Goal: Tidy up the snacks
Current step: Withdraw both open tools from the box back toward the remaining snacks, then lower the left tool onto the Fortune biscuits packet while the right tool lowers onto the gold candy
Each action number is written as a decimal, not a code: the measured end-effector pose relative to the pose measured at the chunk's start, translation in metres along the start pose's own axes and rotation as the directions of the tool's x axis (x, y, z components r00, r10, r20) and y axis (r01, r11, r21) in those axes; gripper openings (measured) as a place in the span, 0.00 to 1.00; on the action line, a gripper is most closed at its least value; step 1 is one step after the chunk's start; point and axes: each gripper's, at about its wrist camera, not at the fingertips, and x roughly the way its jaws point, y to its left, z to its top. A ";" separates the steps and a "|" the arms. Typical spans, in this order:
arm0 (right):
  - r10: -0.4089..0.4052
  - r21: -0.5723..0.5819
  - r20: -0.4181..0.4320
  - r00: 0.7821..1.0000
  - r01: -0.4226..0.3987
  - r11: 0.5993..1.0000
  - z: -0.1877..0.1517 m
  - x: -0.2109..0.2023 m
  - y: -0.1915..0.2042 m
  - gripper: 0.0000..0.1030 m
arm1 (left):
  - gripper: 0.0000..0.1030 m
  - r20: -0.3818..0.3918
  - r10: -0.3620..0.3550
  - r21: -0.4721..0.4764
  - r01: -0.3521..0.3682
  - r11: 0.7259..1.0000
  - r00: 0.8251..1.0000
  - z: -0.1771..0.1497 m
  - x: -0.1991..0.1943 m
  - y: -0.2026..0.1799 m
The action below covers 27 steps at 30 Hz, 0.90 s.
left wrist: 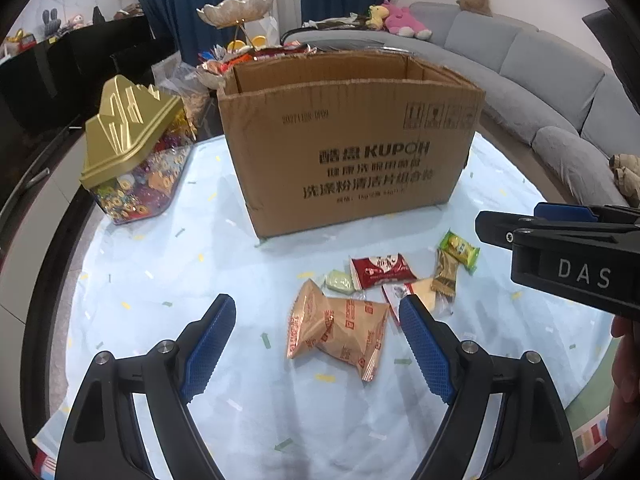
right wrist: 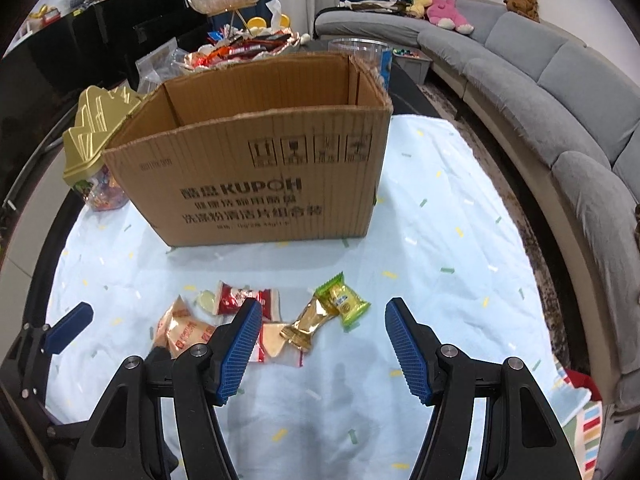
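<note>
A small scatter of wrapped snacks lay on a pale blue tablecloth [left wrist: 160,280], just in front of an open cardboard box [left wrist: 352,140] that stood at twelve o'clock from them. Nearest the left gripper [left wrist: 318,314] was a puffy tan packet [left wrist: 340,328]; beyond it, toward one o'clock, lay a red packet [left wrist: 380,270], a gold twist-wrapped sweet [left wrist: 446,278] and a green packet [left wrist: 460,250]. All looked light, with thin, crinkly, slippery film; the puffed packet would likely squash if pinched hard, so a gentle hold across its middle or a sealed edge seemed safest. Both grippers hung above the cloth with fingers spread apart and nothing between them; the right gripper [right wrist: 322,306] framed the gold sweet and green packet. At nine o'clock from the box stood a gold-lidded candy jar [left wrist: 132,160]; a grey sofa [left wrist: 540,68] curved around at two o'clock.
</note>
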 end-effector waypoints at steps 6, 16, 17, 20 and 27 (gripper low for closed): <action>0.001 0.004 -0.033 0.999 -0.001 1.000 -0.006 0.016 0.003 0.63 | 0.81 -0.016 -0.023 0.012 0.024 1.000 1.000 -0.007 0.012 -0.001; 0.011 0.005 -0.082 0.997 -0.010 1.000 -0.018 0.038 0.006 0.60 | 0.81 -0.022 -0.033 0.083 0.035 0.996 0.999 -0.020 0.023 -0.010; 0.013 0.007 -0.086 0.996 -0.013 1.000 -0.019 0.040 0.007 0.58 | 0.81 -0.024 -0.036 0.088 0.038 0.995 0.999 -0.021 0.024 -0.010; 0.031 0.020 -0.103 0.994 -0.029 0.999 -0.022 0.046 0.006 0.50 | 0.81 -0.026 -0.036 0.103 0.038 0.994 0.999 -0.023 0.027 -0.012; 0.064 0.048 -0.112 0.992 -0.059 0.997 -0.023 0.058 0.006 0.37 | 0.81 -0.025 -0.029 0.130 0.032 0.991 0.999 -0.023 0.037 -0.016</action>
